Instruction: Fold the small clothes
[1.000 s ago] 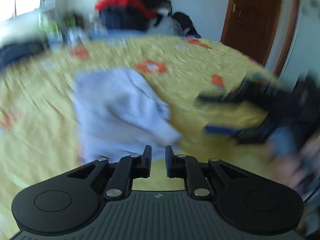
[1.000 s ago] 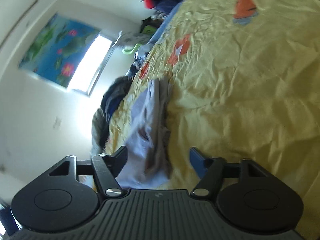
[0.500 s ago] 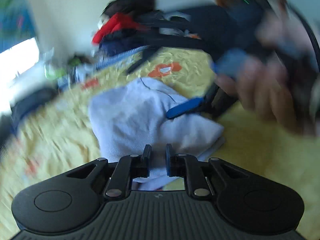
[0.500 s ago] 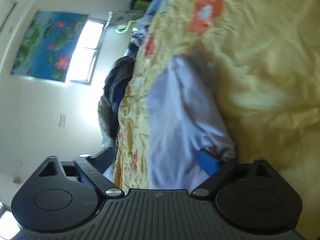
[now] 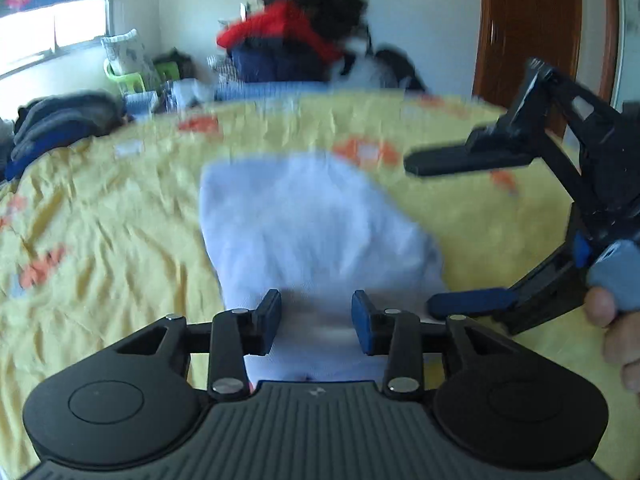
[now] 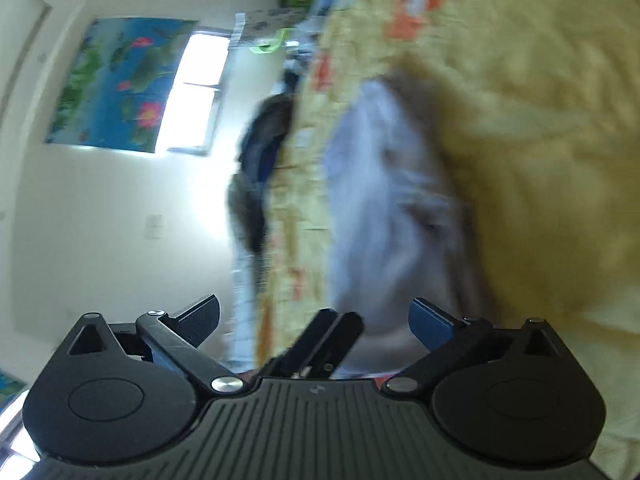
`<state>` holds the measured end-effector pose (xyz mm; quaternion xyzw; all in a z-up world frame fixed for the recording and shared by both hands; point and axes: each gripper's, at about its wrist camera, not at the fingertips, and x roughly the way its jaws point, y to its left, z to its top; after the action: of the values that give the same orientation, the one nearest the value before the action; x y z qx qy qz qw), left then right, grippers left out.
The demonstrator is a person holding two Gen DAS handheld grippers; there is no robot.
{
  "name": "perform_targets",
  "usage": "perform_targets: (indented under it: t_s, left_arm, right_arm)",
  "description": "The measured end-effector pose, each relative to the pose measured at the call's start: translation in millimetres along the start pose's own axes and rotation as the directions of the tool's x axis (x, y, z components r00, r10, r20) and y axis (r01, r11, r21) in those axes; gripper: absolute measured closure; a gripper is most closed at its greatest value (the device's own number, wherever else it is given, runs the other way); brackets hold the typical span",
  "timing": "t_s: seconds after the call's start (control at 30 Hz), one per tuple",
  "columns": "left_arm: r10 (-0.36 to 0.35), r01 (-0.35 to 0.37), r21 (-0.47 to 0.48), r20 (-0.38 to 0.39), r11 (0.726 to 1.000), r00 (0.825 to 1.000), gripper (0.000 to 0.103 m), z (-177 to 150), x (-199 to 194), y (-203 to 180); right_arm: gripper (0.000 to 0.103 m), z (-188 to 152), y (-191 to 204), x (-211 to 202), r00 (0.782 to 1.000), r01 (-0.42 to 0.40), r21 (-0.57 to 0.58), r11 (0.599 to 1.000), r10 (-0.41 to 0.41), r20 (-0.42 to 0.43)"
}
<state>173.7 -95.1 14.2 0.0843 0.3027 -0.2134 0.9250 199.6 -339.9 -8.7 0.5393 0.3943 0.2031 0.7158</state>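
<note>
A small pale lilac-blue cotton garment lies in a rough folded bundle on the bed, on the crumpled yellow bedspread with orange flower prints, its near edge running under the left hand-held gripper. That gripper's fingers stand spread with the cloth between them but not pinched, which reads to me as a let-go or a lining-up for the next fold. The right hand-held gripper hovers just right of the bundle with its fingers spread wide, holding nothing; in its own view the garment lies straight ahead. At the far side a heap of dark and red clothes waits by the wall, a brown wooden door to its right. I can read no brand, label or writing anywhere; the blur hides any fine print.
</note>
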Motion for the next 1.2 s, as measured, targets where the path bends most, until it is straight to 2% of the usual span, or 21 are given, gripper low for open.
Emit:
perform_targets:
  t_s: [0.07,0.13,0.2,0.23,0.27,0.33,0.37,0.43,0.53,0.63,0.7,0.73,0.83,0.97,1.03,1.1,1.2]
  left_arm:
    - [0.014,-0.015,0.040,0.026,0.999,1.000,0.061,-5,-1,-6]
    - [0.012,-0.012,0.013,0.028,1.000,1.000,0.060,-3,-7,-5]
    - [0.005,-0.004,-0.021,0.041,1.000,0.999,0.060,-1,-15,-3]
    - [0.011,-0.010,-0.025,0.045,1.000,0.999,0.058,0,-18,-4]
    - [0.021,-0.020,-0.021,0.049,1.000,0.999,0.050,1,-19,-5]
    - [0.035,-0.035,0.002,0.035,0.999,0.999,0.042,-2,-13,-10]
    - [0.048,-0.049,0.018,0.030,0.999,0.998,0.042,-5,-11,-14]
    - [0.085,-0.088,0.071,0.044,0.994,0.995,0.039,-13,-7,-26]
    - [0.111,-0.116,0.113,0.054,0.987,0.992,0.036,-19,-4,-35]
    - [0.101,-0.104,0.070,0.048,0.992,0.994,0.036,-18,-4,-31]
    - [0.099,-0.101,0.056,0.045,0.993,0.994,0.036,-18,-4,-30]
    - [0.096,-0.098,0.053,0.047,0.994,0.994,0.036,-18,-4,-29]
    - [0.093,-0.095,0.048,0.053,0.994,0.994,0.036,-19,-4,-30]
    - [0.084,-0.086,0.045,0.050,0.995,0.995,0.035,-18,-5,-29]
    - [0.075,-0.077,0.039,0.046,0.996,0.996,0.035,-18,-7,-29]
    - [0.069,-0.070,0.030,0.046,0.997,0.997,0.035,-17,-7,-26]
    - [0.072,-0.073,0.034,0.046,0.997,0.996,0.034,-17,-5,-25]
  right_arm:
    - [0.021,1,-16,-2,1.000,0.016,0.036,0.999,-0.017,0.020]
    - [0.017,4,-14,-7,0.999,0.025,0.062,0.998,-0.027,0.020]
    - [0.006,12,0,-10,0.999,0.008,0.029,1.000,-0.009,0.038]
    - [0.006,18,9,-11,0.999,-0.019,0.008,1.000,0.018,0.049]
    - [0.006,25,20,-8,0.997,-0.059,-0.012,0.998,0.059,0.048]
    - [0.001,45,45,8,0.991,-0.136,-0.045,0.990,0.136,0.013]
    - [0.000,54,57,22,0.987,-0.162,-0.059,0.985,0.160,-0.024]
    - [0.000,76,75,68,0.971,-0.189,-0.061,0.980,0.177,-0.160]
    - [0.001,98,84,140,0.965,-0.084,-0.051,0.995,0.068,-0.253]
    - [0.001,107,86,195,0.963,0.025,-0.111,0.994,-0.054,-0.266]
    - [0.003,112,75,220,0.956,0.125,-0.083,0.989,-0.142,-0.256]
    - [0.004,113,69,228,0.956,0.143,-0.060,0.988,-0.154,-0.251]
    - [0.003,114,72,236,0.954,0.181,-0.020,0.983,-0.180,-0.241]
    - [0.004,107,76,231,0.952,0.177,-0.070,0.982,-0.189,-0.240]
    - [0.002,101,83,211,0.961,0.132,-0.077,0.988,-0.147,-0.235]
    - [0.002,94,96,180,0.967,0.045,-0.124,0.991,-0.075,-0.244]
    - [0.000,78,97,125,0.962,-0.051,-0.173,0.983,0.002,-0.274]
